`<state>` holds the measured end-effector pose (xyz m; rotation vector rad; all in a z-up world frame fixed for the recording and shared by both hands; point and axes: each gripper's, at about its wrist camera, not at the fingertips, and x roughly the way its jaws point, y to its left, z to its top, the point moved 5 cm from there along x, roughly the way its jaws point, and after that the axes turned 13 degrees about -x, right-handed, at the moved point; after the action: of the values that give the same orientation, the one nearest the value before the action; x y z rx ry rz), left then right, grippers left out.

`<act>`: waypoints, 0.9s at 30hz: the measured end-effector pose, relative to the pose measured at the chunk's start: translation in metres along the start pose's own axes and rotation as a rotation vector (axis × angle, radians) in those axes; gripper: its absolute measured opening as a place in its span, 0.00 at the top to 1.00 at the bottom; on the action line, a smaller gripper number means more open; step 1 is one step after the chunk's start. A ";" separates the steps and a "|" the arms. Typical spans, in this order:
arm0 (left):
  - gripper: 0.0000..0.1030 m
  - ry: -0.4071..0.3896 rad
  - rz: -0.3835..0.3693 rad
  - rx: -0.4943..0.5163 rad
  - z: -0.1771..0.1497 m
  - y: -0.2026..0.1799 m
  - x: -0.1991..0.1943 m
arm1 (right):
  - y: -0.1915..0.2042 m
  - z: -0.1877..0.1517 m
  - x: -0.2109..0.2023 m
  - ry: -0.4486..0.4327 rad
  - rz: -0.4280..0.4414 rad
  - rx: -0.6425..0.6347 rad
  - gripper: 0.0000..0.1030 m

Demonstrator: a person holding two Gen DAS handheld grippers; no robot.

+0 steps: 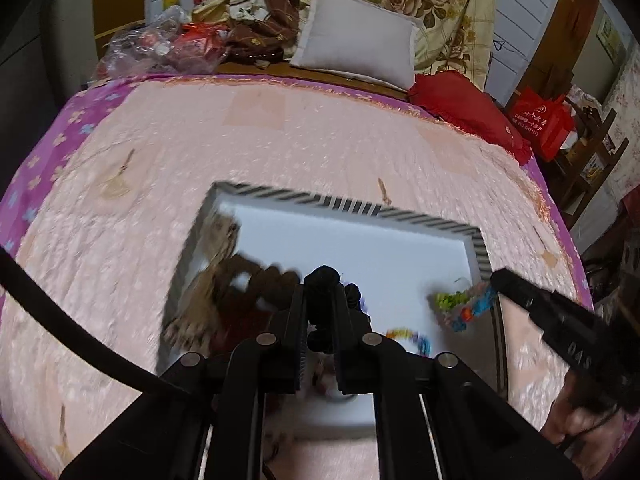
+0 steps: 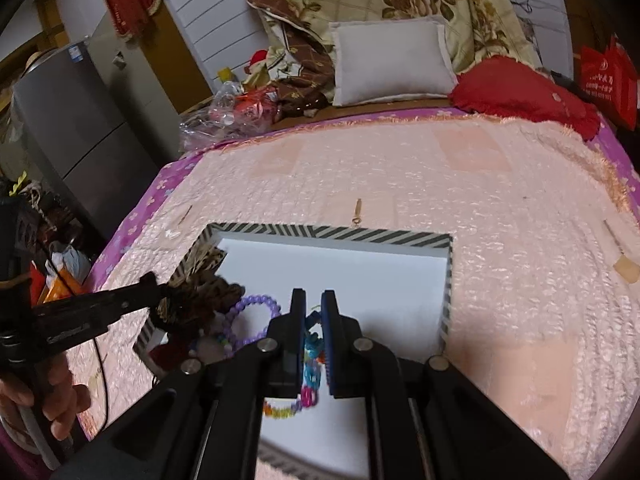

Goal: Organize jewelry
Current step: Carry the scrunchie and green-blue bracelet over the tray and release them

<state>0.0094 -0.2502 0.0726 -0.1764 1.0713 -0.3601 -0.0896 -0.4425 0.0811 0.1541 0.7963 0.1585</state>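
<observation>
A white box with a black-and-white striped rim (image 1: 348, 200) (image 2: 332, 234) lies on the pink bedspread. My left gripper (image 1: 320, 288) is over its left part, shut on a black beaded piece (image 1: 322, 276); in the right wrist view the left gripper (image 2: 154, 284) comes in from the left. Brown beaded pieces (image 1: 256, 276) lie in the box's left side, beside a purple bead bracelet (image 2: 252, 308). My right gripper (image 2: 313, 294) is shut on a colourful bracelet (image 2: 310, 344), also seen as the right gripper (image 1: 496, 278) with the colourful bracelet (image 1: 464, 304) hanging. Another multicoloured bracelet (image 1: 408, 336) lies on the box floor.
The box sits on a pink quilted bedspread (image 1: 280, 140) with a purple border. At the head of the bed are a white pillow (image 1: 356, 44), a red cushion (image 1: 464, 108), a floral quilt and plastic bags (image 1: 160, 48). A grey fridge (image 2: 80, 128) stands left of the bed.
</observation>
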 end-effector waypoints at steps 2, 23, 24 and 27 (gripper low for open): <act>1.00 0.006 0.002 -0.005 0.011 -0.004 0.017 | 0.002 0.002 0.012 0.012 0.008 -0.002 0.93; 0.76 0.058 0.063 -0.140 0.033 0.042 0.072 | 0.028 -0.026 0.055 0.097 0.102 0.035 0.69; 0.75 0.051 0.073 -0.133 0.031 0.044 0.064 | 0.027 -0.028 0.049 0.097 0.095 0.039 0.69; 0.75 0.002 0.133 -0.067 0.021 0.044 0.041 | 0.029 -0.038 0.027 0.081 0.070 0.032 0.69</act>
<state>0.0546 -0.2256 0.0348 -0.1638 1.0913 -0.2052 -0.1004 -0.4056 0.0415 0.2071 0.8748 0.2187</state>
